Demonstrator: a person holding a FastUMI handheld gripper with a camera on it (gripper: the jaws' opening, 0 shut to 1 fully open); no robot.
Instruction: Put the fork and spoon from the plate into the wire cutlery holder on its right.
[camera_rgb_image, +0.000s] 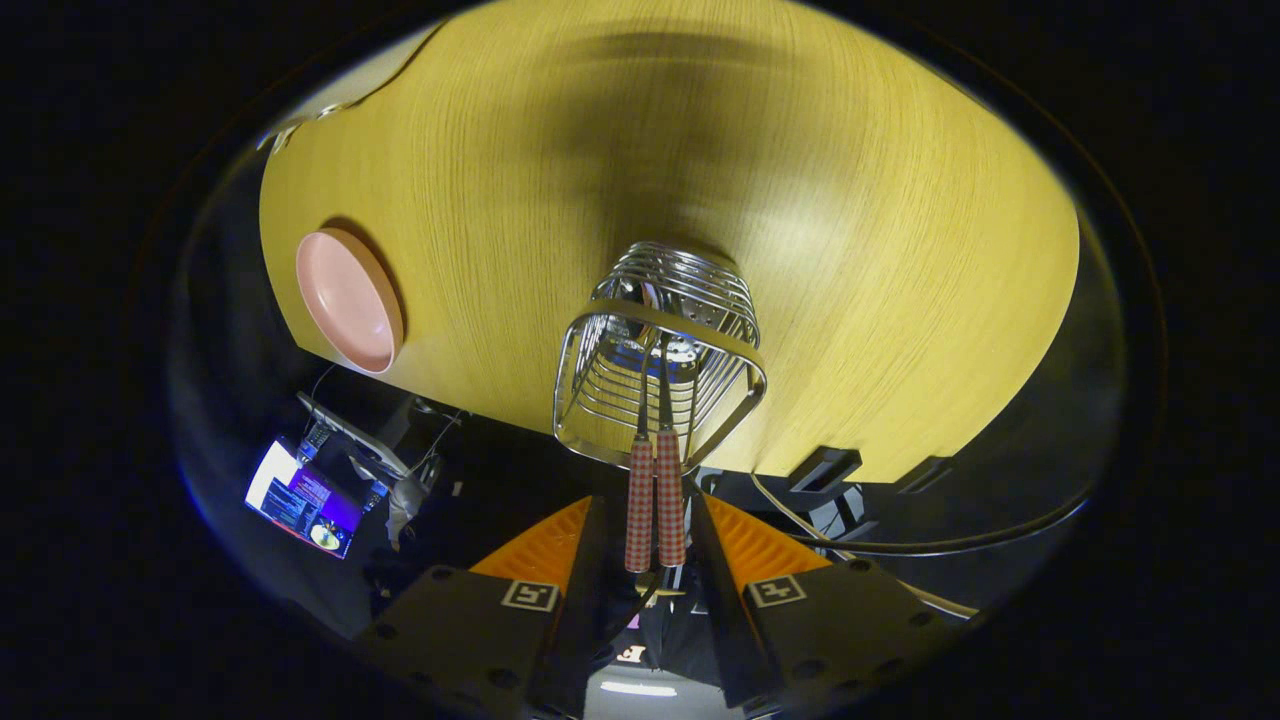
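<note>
The wire cutlery holder (660, 355) stands on the wooden table (880, 250), just ahead of my fingers. Two utensils with red-and-white checked handles stand in it side by side, the left handle (639, 505) and the right handle (670, 500) sticking up toward me. I cannot tell which is the fork and which the spoon, as their heads are hidden low in the holder. My gripper (645, 500) is open, its fingers on either side of the handles with small gaps showing. The pink plate (350, 300) lies bare to the holder's left, at the table's edge.
The table's near edge runs right under the holder. Below it, off the table, are a lit laptop screen (305, 498), black stands and a pale cable (800, 520). Bare wood stretches beyond and to the right of the holder.
</note>
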